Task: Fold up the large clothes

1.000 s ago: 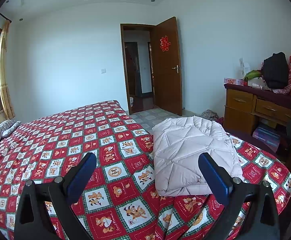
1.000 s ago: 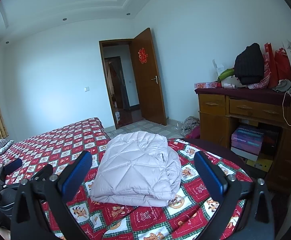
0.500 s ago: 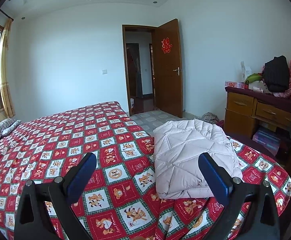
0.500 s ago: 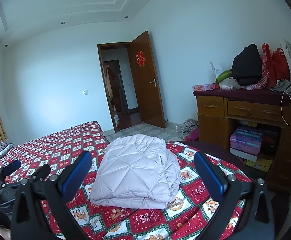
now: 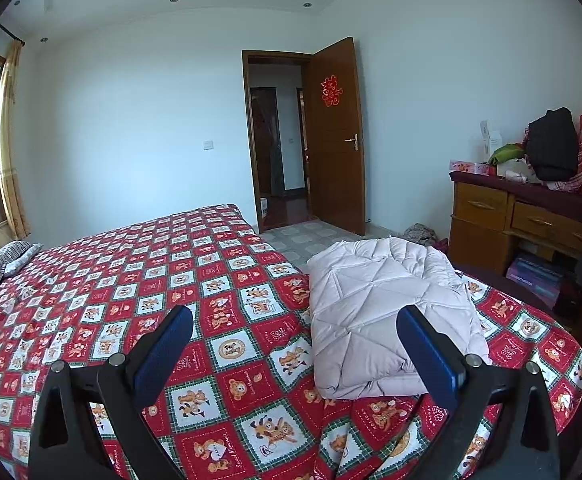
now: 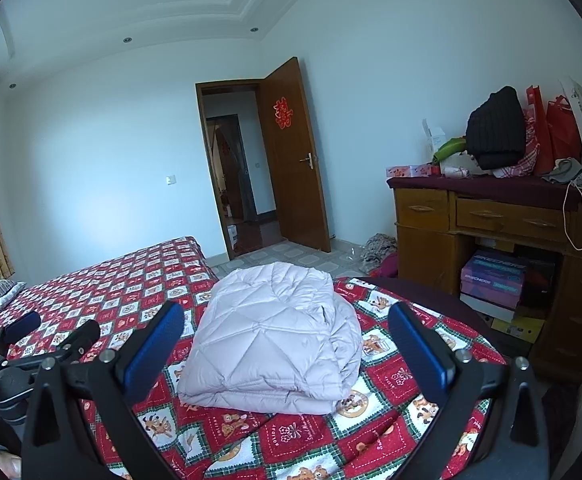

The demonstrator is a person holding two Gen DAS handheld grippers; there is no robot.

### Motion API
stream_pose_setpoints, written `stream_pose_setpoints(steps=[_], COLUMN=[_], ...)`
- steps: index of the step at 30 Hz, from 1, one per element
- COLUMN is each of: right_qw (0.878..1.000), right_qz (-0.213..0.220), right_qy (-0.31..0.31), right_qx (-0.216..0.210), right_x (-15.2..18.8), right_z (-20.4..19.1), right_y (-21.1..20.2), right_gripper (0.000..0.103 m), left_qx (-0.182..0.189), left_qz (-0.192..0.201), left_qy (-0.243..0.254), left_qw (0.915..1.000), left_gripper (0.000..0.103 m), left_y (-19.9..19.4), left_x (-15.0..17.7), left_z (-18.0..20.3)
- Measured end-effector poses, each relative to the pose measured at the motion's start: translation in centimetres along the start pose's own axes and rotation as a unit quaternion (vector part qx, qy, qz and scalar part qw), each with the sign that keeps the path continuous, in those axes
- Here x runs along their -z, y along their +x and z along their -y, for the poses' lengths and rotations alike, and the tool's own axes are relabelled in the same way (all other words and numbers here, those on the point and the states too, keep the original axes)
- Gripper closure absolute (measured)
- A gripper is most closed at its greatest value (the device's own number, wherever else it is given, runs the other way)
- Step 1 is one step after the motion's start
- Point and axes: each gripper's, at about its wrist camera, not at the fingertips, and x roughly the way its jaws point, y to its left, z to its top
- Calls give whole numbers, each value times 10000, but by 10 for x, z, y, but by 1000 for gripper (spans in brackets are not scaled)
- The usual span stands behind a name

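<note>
Jacket [image 6: 275, 340] lay folded in compact bundle on bed [image 6: 131, 288], centre frame. Left claw [image 5: 295, 356] and right claw [image 6: 285, 352] both spread apart, empty, clear of fabric. Folding judged essentially complete.

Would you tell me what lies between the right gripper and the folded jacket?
Only bare bedspread separates right gripper from jacket, in the right wrist view.

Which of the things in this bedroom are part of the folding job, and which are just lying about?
Part of the job:
folded quilted jacket
left tool, open
right tool, open
bed, the work surface

Just lying about:
striped pillow
black garment
shoe boxes
red bags
</note>
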Motion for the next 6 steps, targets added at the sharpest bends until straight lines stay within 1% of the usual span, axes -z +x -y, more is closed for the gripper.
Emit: stream_pose_setpoints(steps=[6], right_qw=[10000], right_qz=[-38], right_qy=[9], right_qx=[11], right_x=[2], right_z=[0], right_y=[2], right_gripper=[0], left_qx=[-17], left_qz=[-142], left_qy=[-85], left_qw=[9999], left_gripper=[1], left_y=[7], left_x=[1], left_z=[-6])
